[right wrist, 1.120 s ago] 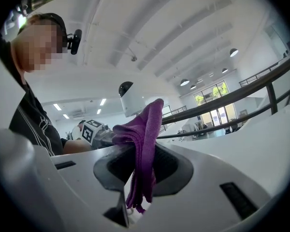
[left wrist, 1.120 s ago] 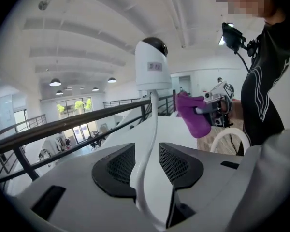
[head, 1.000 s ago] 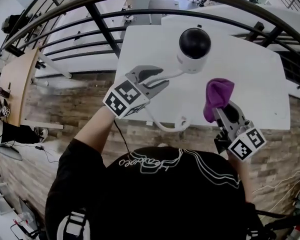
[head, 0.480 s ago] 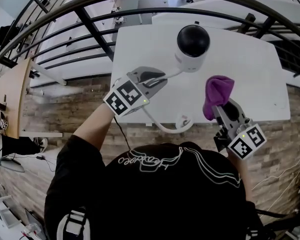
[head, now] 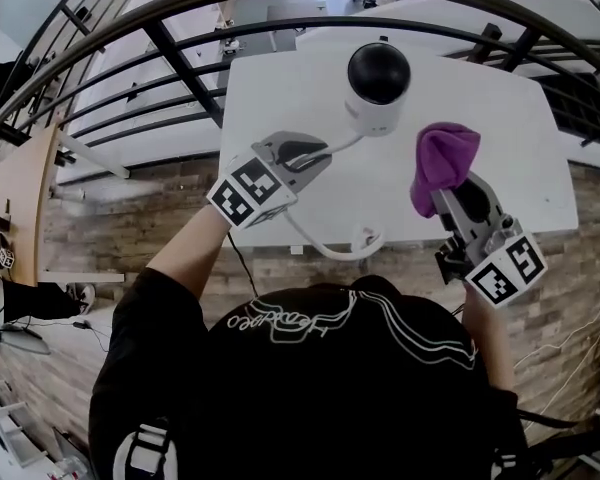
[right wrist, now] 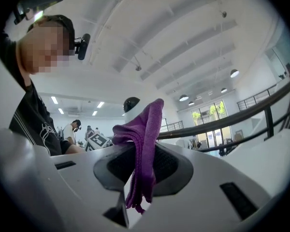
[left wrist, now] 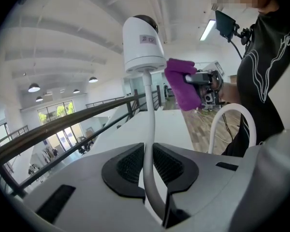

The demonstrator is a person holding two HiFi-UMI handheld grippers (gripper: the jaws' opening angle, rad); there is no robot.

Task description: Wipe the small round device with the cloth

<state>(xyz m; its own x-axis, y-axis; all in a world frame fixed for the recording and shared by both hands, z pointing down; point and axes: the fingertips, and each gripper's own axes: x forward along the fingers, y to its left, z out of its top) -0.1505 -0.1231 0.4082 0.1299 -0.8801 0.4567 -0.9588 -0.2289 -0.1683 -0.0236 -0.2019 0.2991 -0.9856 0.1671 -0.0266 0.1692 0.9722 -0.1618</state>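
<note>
The small round device point(head: 378, 86), white with a black dome on top, sits over the far middle of the white surface point(head: 500, 138); it rides on the end of its stiff white cable point(head: 338, 148), which enters it from below, so it appears raised off the surface; the left hand-held gripper point(head: 325, 156), at the near left edge of the surface, has just been closing its jaws and now stands narrow, the pads pinching that cable between them, as the left gripper view shows point(left wrist: 147, 166); behind the jaws the cable curls into a loop point(head: 365, 240) over the near edge; the right hand-held gripper point(head: 443, 196) is clamped on the purple cloth point(head: 442, 160), a fold of which hangs down between its pads point(right wrist: 141, 168) while the rest bunches up above them; the cloth is held up just right of the device, slightly nearer, with a thin gap between the two in the head view; a dark railing point(head: 180, 28) curves across beyond the far side of the surface.
</note>
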